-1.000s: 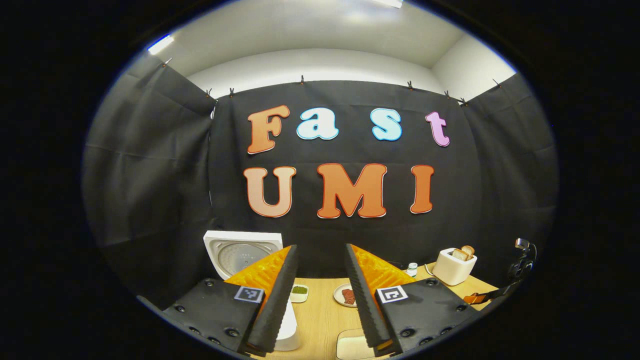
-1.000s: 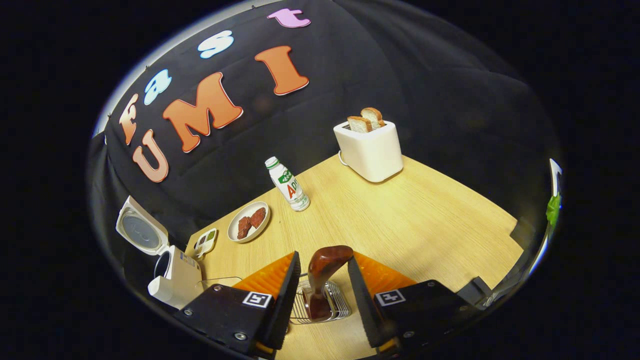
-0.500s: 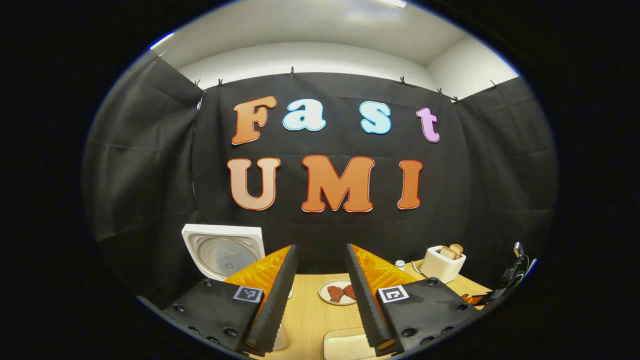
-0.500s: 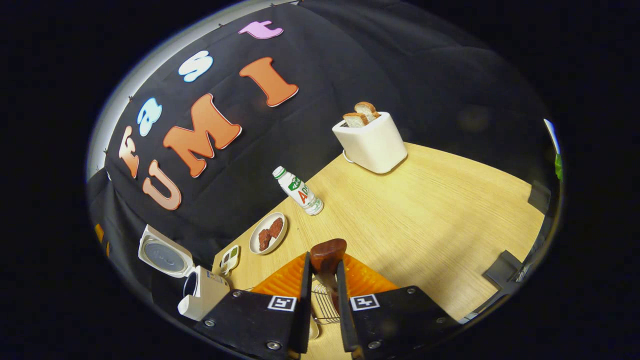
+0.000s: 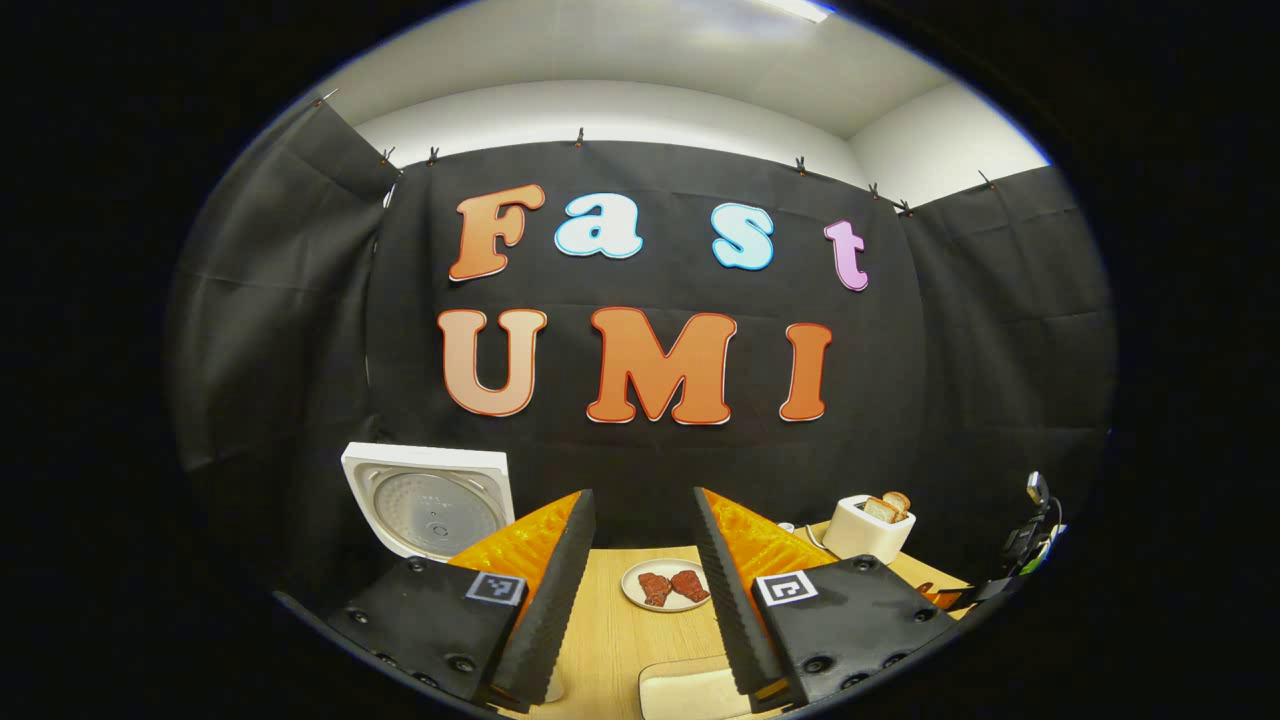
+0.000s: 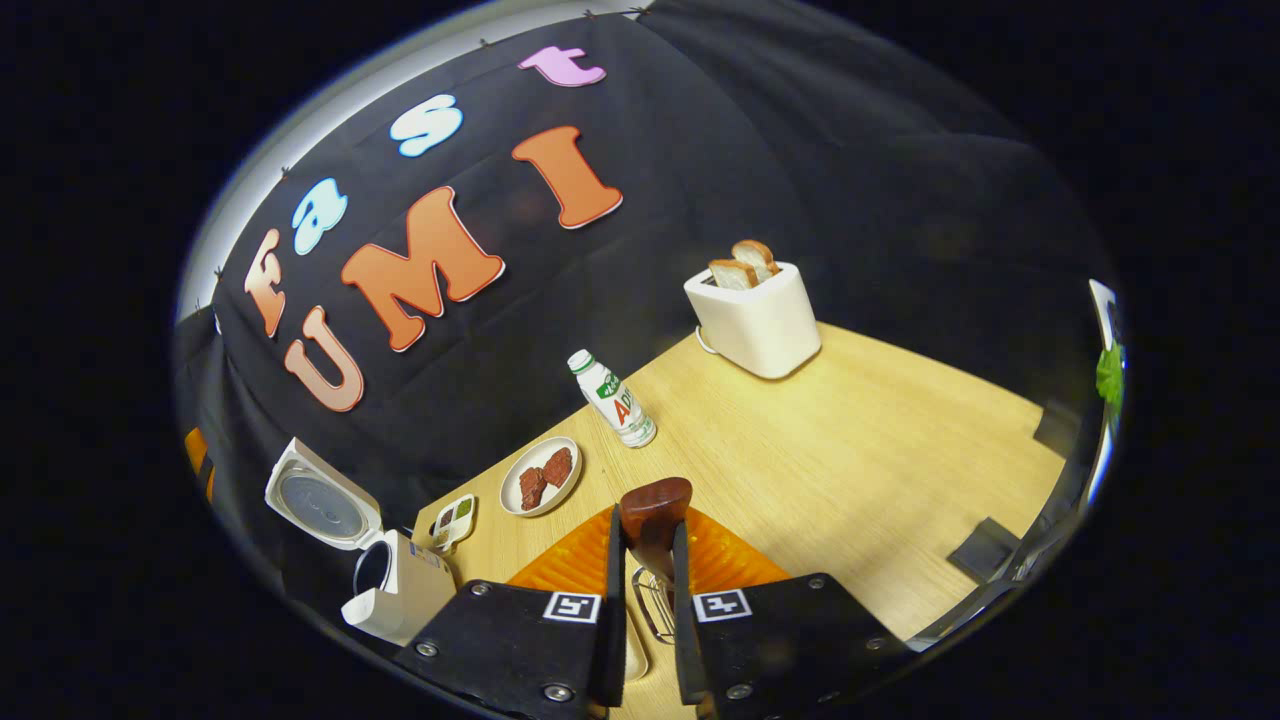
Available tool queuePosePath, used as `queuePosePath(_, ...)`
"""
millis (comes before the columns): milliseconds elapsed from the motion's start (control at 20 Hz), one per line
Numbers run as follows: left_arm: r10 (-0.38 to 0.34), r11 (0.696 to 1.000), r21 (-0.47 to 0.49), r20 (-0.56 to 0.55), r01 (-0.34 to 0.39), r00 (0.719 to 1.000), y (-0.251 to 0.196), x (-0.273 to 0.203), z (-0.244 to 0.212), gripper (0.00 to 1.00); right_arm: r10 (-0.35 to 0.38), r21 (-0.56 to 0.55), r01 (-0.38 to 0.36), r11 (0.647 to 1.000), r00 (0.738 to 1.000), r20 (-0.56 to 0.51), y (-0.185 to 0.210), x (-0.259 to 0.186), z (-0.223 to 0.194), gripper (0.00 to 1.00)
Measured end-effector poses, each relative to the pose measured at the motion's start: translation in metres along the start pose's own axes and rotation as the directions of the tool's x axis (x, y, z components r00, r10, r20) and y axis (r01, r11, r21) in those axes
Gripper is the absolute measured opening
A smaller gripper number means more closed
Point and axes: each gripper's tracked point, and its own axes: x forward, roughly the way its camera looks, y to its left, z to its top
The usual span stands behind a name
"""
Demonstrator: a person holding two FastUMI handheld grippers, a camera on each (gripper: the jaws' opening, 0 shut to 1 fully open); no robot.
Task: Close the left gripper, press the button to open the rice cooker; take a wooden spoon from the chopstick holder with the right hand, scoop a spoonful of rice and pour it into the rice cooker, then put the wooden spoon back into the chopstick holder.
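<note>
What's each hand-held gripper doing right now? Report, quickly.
Left hand-held gripper: open, holding nothing.
Right hand-held gripper: closed on the wooden spoon, above the chopstick holder.

The scene is lit from overhead: a bright ceiling strip light is seen at the top of the left gripper view, and the ceiling around it is washed out. The wooden table is evenly lit, with soft shadows cast beside the toaster (its white body slightly glared). Straight lines are bent strongly toward the edges, where sharpness is lost.
</note>
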Motion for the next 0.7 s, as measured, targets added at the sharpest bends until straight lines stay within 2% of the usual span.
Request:
queuePosePath(100,0.024,1.0,0.004,0.012,-0.024,1.0,0.015,-0.005,0.002,0.7,0.01,-0.048,-0.008,0.999,0.999,0.035,0.017,-0.012,0.014,0.2)
queuePosePath(250,0.06,0.998,-0.003,0.019,-0.059,0.998,0.04,-0.014,0.002,0.86,0.058,-0.094,-0.052,0.994,0.996,0.065,0.052,-0.028,0.028,0.2)
queuePosePath(350,0.087,0.996,-0.003,0.019,-0.087,0.996,0.057,-0.02,0.0,0.91,0.107,-0.113,-0.098,0.989,0.991,0.075,0.078,-0.037,0.035,0.2)
queuePosePath(550,0.146,0.989,-0.017,0.012,-0.145,0.989,0.088,-0.032,-0.005,0.91,0.21,-0.14,-0.199,0.97,0.976,0.063,0.132,-0.045,0.033,0.19)
queuePosePath(700,0.195,0.981,-0.016,0.01,-0.195,0.981,0.111,-0.041,-0.006,0.91,0.262,-0.186,-0.254,0.949,0.965,0.016,0.16,-0.038,0.009,0.19)
